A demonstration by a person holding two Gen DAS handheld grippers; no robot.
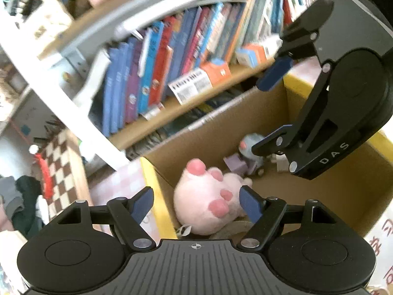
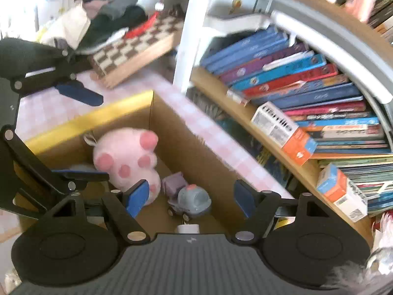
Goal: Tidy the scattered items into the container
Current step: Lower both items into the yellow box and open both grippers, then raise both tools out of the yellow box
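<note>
Cardboard box [image 2: 169,132], on the pink-checked bench [image 2: 211,127]: we count pink paw plush [image 2: 125,157], grey toy vehicle [image 2: 192,200] inside. Left tool [image 1: 196,205] and right tool [image 2: 191,195], both spread, empty, above it. Risk: close-set tools colliding, judging by their crowding.

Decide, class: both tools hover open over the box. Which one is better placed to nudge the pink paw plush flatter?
Probably the left tool: the pink paw plush lies right between its open fingers. The right tool faces the grey toy car, in the cardboard box.
</note>
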